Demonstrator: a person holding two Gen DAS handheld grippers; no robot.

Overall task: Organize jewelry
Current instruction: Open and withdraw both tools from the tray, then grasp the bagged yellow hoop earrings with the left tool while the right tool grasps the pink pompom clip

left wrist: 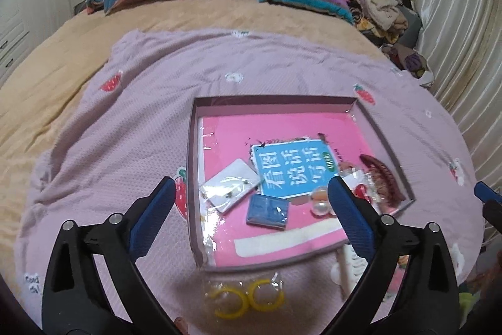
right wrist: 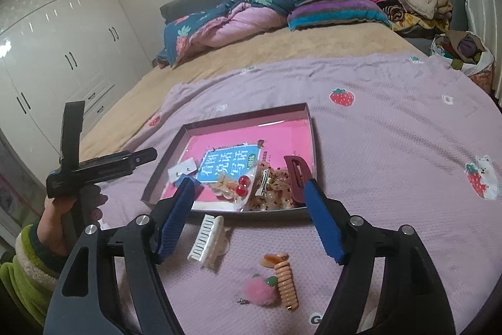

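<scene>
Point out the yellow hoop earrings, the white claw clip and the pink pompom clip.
yellow hoop earrings [left wrist: 265, 294]: left wrist view, right hoop's rim.
white claw clip [right wrist: 208, 237]: right wrist view, middle of its body.
pink pompom clip [right wrist: 258, 291]: right wrist view, centre of the fluffy ball.

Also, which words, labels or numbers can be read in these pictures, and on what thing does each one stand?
"看图说话写话": blue label on the pink book in the tray.
"Good da": lilac blanket, cut off at the edge.
"G": blanket, the rest hidden.
Green badge on the label: too small to read.
</scene>
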